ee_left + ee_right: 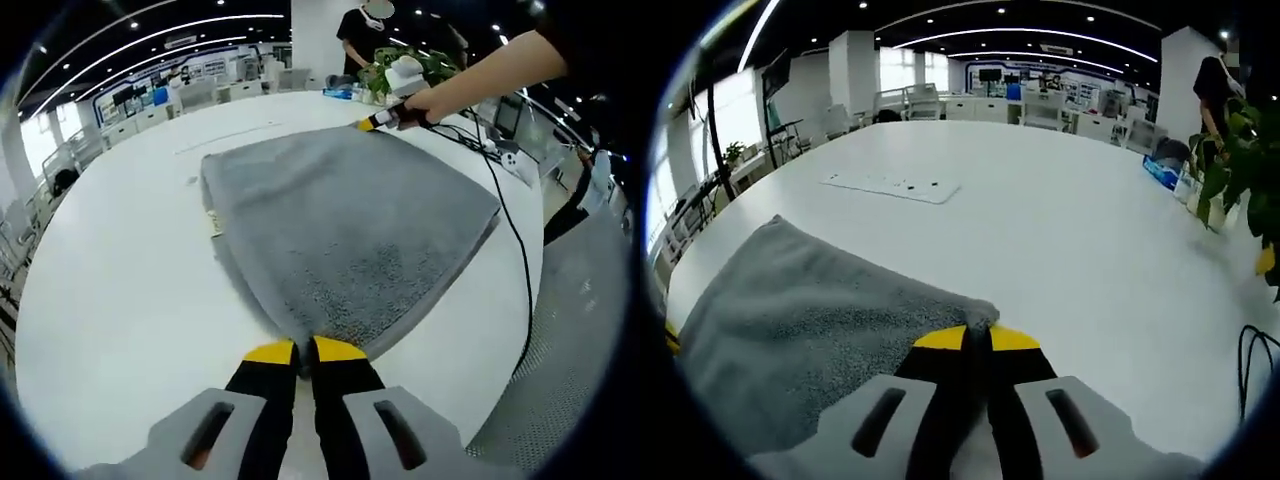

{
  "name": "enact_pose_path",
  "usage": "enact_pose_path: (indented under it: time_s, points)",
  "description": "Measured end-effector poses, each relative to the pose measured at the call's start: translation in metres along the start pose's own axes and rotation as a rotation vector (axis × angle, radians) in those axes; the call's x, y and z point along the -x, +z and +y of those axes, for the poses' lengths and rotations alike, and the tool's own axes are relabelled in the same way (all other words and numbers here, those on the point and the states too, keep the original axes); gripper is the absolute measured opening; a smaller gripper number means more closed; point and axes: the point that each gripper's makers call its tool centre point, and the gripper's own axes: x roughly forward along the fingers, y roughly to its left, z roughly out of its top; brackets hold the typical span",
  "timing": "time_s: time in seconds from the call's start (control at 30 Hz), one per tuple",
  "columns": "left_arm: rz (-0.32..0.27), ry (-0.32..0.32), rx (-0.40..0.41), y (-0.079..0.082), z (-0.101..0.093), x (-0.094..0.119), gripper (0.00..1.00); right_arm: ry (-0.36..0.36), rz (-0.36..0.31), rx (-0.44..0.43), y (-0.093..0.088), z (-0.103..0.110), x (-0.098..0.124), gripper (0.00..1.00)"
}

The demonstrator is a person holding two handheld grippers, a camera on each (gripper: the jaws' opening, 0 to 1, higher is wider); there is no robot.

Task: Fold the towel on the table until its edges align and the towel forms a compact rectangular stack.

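The left tongs (pixel 304 351), black with yellow tips, were clamped together on the near corner of the grey terry-cloth towel (pixel 345 220), which lay spread flat on the white round bench (pixel 120 300). The right tongs (pixel 977 338) were likewise pinched shut on another corner of that towel (pixel 800 320), and in the left gripper view they appeared at the towel's far corner, held in a person's hand (pixel 425 102). A black cable (pixel 515 240) trailed from there across the bench past the towel's edge. Beyond, a flat white sheet (pixel 892 185) lay well apart from the towel, and green potted plants (pixel 1230 165) stood near the bench edge, possibly beside a blue packet (pixel 1164 172).
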Motion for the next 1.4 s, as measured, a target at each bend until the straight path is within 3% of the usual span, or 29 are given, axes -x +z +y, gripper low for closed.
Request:
enact_pose_path:
  time_s: [0.13, 0.2, 0.33, 0.43, 0.67, 0.77, 0.87, 0.93, 1.03, 1.17, 1.3, 1.4]
  points:
    - [-0.010, 0.006, 0.001, -0.001, 0.000, 0.000, 0.05, -0.004, -0.017, 0.008, 0.000, -0.003, -0.003, 0.04]
    - [-0.018, 0.006, -0.002, -0.001, 0.000, 0.000, 0.05, 0.001, -0.036, -0.043, 0.000, -0.008, -0.007, 0.04]
    - [-0.039, 0.025, 0.040, 0.001, 0.002, -0.001, 0.05, -0.009, -0.024, 0.060, 0.001, -0.005, -0.008, 0.03]
    - [-0.035, 0.032, 0.039, 0.001, 0.002, -0.001, 0.05, -0.008, -0.048, -0.010, 0.000, -0.006, -0.008, 0.02]
    - [-0.033, 0.054, 0.055, 0.001, 0.002, -0.001, 0.05, 0.003, -0.011, 0.017, 0.001, -0.011, -0.013, 0.04]
    - [-0.010, 0.031, 0.058, 0.002, 0.003, -0.002, 0.06, 0.016, 0.032, -0.113, -0.001, -0.017, -0.013, 0.09]
    - [0.004, 0.024, 0.053, 0.003, 0.007, -0.002, 0.11, 0.046, 0.046, -0.115, -0.001, -0.011, -0.001, 0.11]
    - [-0.051, 0.074, 0.004, 0.014, 0.014, 0.000, 0.20, 0.072, 0.004, -0.136, 0.005, -0.007, 0.006, 0.13]
    - [-0.064, 0.069, 0.011, 0.028, 0.008, 0.008, 0.30, 0.098, -0.019, -0.176, 0.007, -0.007, 0.021, 0.20]
    - [-0.076, 0.083, -0.047, 0.046, 0.002, 0.011, 0.38, 0.063, -0.019, -0.196, 0.003, -0.019, 0.038, 0.26]
    - [-0.128, -0.009, -0.089, 0.075, -0.033, 0.007, 0.39, 0.064, -0.062, -0.213, 0.011, -0.025, 0.057, 0.27]
    - [-0.131, -0.084, -0.209, 0.091, -0.069, -0.001, 0.39, 0.069, -0.075, -0.206, 0.021, -0.017, 0.074, 0.27]
